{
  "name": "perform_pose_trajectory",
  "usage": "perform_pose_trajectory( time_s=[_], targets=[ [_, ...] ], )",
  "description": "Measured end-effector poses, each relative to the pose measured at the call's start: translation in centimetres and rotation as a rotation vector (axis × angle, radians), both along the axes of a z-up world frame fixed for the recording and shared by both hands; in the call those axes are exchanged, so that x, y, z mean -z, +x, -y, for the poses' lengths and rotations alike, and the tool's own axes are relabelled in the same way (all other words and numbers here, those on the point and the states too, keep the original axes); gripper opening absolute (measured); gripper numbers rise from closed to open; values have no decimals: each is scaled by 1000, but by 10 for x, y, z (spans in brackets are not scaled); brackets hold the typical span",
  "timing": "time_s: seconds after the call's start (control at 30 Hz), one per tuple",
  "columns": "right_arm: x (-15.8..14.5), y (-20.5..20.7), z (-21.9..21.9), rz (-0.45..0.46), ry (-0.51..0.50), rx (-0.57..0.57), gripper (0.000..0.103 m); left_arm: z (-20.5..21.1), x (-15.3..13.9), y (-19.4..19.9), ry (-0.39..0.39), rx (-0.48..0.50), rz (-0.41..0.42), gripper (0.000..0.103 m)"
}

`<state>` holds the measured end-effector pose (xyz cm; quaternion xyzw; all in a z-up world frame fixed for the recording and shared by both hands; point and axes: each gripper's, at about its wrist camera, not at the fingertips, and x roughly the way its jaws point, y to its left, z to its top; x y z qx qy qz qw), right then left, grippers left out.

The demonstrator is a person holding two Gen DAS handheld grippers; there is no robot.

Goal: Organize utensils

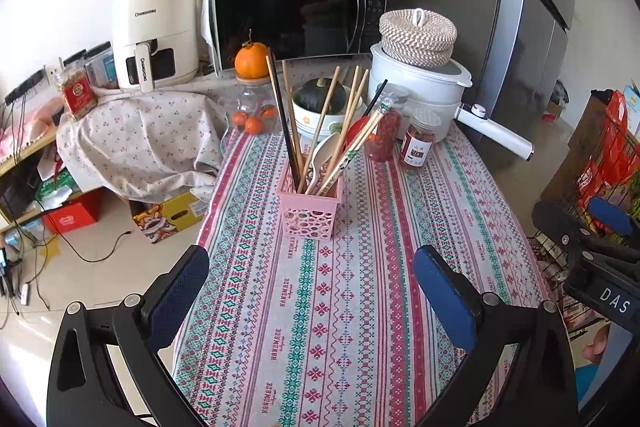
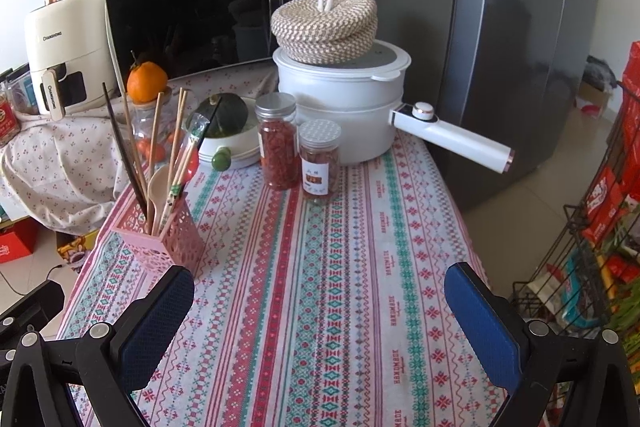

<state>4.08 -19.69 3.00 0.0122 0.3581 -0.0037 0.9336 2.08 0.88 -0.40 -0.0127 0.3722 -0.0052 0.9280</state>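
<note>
A pink perforated utensil holder (image 1: 309,207) stands on the patterned tablecloth (image 1: 360,307). It holds several wooden chopsticks (image 1: 326,125), a dark pair and a cream spoon (image 1: 323,155). In the right wrist view the holder (image 2: 160,243) is at the left with its chopsticks (image 2: 176,143) upright. My left gripper (image 1: 312,291) is open and empty, hovering just in front of the holder. My right gripper (image 2: 320,311) is open and empty over bare cloth, to the right of the holder; it also shows at the right edge of the left wrist view (image 1: 600,227).
Behind the holder are a bowl with a green squash (image 1: 320,97), two spice jars (image 2: 298,151), a white pot (image 2: 344,95) with a long handle, a jar topped by an orange (image 1: 252,61), a microwave (image 1: 296,15) and a fridge (image 2: 520,47). A wire rack (image 2: 600,247) stands at right.
</note>
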Motion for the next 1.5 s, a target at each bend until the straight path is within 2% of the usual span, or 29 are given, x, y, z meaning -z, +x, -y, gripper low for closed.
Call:
perform_pose_trajectory(
  time_s=[1.5],
  targets=[
    [4, 0, -3, -10, -9, 0, 103, 3, 0, 0, -9, -8, -4, 103]
  ],
)
